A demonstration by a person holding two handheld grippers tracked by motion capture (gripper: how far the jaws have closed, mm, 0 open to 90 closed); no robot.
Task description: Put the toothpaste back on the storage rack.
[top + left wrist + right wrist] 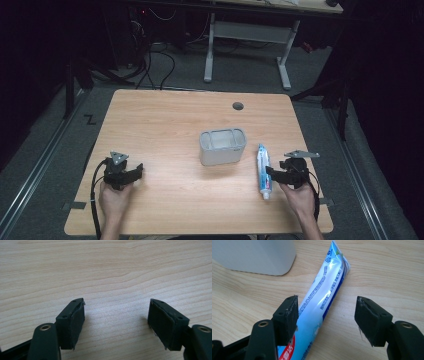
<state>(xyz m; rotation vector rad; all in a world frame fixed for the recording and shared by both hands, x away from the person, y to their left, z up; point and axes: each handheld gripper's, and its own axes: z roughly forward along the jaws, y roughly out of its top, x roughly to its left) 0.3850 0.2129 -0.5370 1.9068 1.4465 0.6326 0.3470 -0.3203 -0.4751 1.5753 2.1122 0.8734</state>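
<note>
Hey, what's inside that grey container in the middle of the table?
The grey container looks empty from the high view: pale inner walls show. Its near wall hides part of the bottom, so a small item there cannot be ruled out.

Our left tongs are matte black all over, with brass-coloured rivets at the arms, and beneath them we see the worktop in pale beige wood with wavy brown grain lines. Our right tongs are the same black. Between them lies the toothpaste tube, glossy white with blue print, a blue stripe along the edge and a red patch near the left jaw. Beyond the tongs stands the container, plain light grey. Each of our tongs carries a grey three-cornered plate.
</note>
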